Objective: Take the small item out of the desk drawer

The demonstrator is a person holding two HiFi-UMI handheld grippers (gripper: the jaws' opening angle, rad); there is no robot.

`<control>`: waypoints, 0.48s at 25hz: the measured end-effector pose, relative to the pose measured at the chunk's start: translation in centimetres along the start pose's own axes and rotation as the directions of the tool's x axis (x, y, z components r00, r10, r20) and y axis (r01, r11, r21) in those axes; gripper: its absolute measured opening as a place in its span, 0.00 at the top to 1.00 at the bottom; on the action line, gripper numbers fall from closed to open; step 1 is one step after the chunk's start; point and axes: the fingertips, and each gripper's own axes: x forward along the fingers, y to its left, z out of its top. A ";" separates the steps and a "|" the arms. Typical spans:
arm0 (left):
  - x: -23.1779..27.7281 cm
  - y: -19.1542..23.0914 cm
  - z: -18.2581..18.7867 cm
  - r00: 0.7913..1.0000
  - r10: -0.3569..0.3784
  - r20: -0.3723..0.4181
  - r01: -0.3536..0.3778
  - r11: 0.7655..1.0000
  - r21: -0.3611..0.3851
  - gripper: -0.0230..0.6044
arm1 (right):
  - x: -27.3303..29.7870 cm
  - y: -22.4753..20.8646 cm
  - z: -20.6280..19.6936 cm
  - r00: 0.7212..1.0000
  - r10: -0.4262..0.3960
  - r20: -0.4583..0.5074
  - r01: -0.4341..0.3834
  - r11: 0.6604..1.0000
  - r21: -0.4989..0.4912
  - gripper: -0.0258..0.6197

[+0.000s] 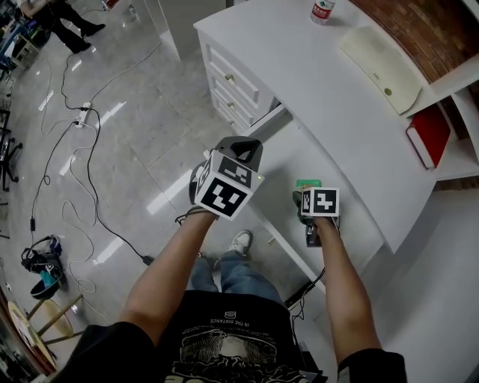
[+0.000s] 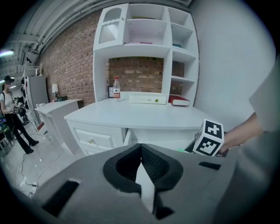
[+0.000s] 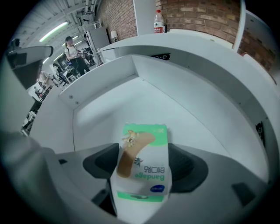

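A small green and white bandage box (image 3: 142, 166) lies between the jaws of my right gripper (image 3: 143, 168), whose two dark pads press on its left and right sides. It sits inside the pulled-out white desk drawer (image 3: 175, 100), whose inside is otherwise bare. In the head view the right gripper (image 1: 308, 193) reaches into the drawer (image 1: 318, 153), and the green edge of the box (image 1: 307, 182) shows just past the marker cube. My left gripper (image 1: 238, 153) hovers left of the drawer, above the floor, with its pads (image 2: 141, 151) closed together on nothing.
On the white desk top (image 1: 337, 82) stand a water bottle (image 1: 322, 9) and a long cream case (image 1: 378, 67). A red book (image 1: 428, 135) lies on the shelf. A side drawer stack (image 1: 232, 82) is shut. Cables (image 1: 82, 149) run over the floor; a person (image 2: 13, 113) stands far left.
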 end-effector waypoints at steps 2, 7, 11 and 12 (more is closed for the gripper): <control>-0.4 0.3 0.3 1.000 0.007 0.005 -0.007 1.000 0.001 0.95 | -0.4 0.3 0.3 1.000 0.003 0.010 -0.003 1.000 0.001 0.42; -2.1 1.4 1.0 0.999 0.027 0.017 -0.027 1.000 -0.007 0.95 | -2.2 1.3 2.2 0.998 0.007 0.064 -0.007 1.000 -0.003 0.42; -3.6 2.4 1.6 0.998 0.046 0.033 -0.045 0.999 -0.018 0.95 | -4.3 2.3 4.1 0.993 0.011 0.116 -0.007 1.000 -0.028 0.42; -3.9 2.7 1.8 0.998 0.052 0.038 -0.051 0.999 -0.019 0.95 | -4.8 2.7 4.8 0.991 0.013 0.131 -0.009 0.999 -0.032 0.42</control>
